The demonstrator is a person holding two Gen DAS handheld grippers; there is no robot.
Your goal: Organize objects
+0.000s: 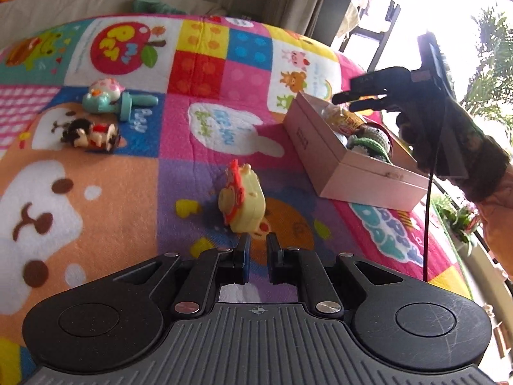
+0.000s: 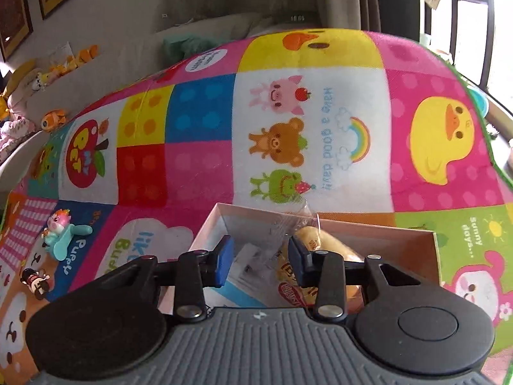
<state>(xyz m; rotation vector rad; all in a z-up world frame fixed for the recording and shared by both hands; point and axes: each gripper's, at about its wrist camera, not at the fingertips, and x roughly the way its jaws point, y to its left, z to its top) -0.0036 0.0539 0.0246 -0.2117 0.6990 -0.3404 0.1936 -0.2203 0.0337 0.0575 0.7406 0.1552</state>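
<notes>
Left gripper (image 1: 256, 245) sits low over the patchwork play mat (image 1: 198, 147), jaws parted a little with nothing between them, and the yellow lion toy (image 1: 242, 203) lies on its side just beyond the fingertips, on the purple square. Further out on the mat, well apart from the lion, the teal figure with the pink-and-white head (image 1: 107, 98) lies flat, and the small dark-haired figure (image 1: 91, 134) lies just below it. Off to the right stands the pink box (image 1: 346, 166), lid off, already holding a crinkly snack packet (image 1: 344, 118) and a green crochet toy (image 1: 372, 142); the right gripper (image 1: 351, 101) hangs above its far end, held by a gloved hand (image 1: 455, 141). From the right wrist camera, the right gripper (image 2: 260, 261) has its jaws spread wide and empty, right over the open box (image 2: 378, 234); between the fingers you see the clear wrapper and yellow packet (image 2: 315, 240) inside. That view also catches the teal figure (image 2: 64, 235) and dark-haired figure (image 2: 34, 284) at far left, but not the lion; the crochet toy shows only from the left wrist.
</notes>
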